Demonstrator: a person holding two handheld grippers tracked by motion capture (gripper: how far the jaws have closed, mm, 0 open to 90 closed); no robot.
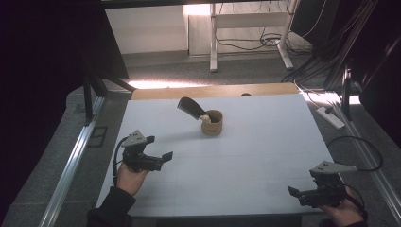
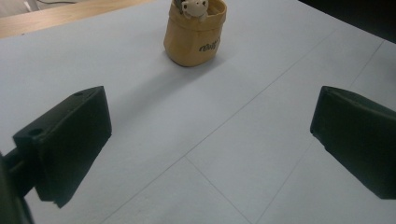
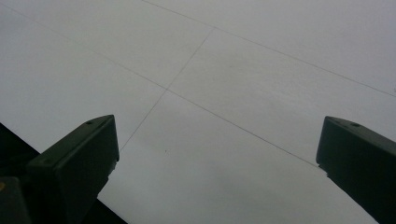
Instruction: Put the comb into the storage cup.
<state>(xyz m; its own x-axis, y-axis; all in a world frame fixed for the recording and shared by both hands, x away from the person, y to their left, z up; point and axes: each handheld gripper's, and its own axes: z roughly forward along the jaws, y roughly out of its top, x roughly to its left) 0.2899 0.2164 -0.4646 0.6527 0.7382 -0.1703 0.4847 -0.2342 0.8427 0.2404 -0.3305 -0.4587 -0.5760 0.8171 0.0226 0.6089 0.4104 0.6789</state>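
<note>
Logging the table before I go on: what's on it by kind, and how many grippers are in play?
Tan pouch: 1
Dark shoehorn-like tool standing in the pouch: 1
Small white figure in the pouch: 1
Grippers: 2, left gripper and right gripper, both open
Total: 5

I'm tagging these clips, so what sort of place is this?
Probably a lab or workshop: a white table on grey carpet, loose cables and a power strip on the floor, and a desk frame against the far wall.
</note>
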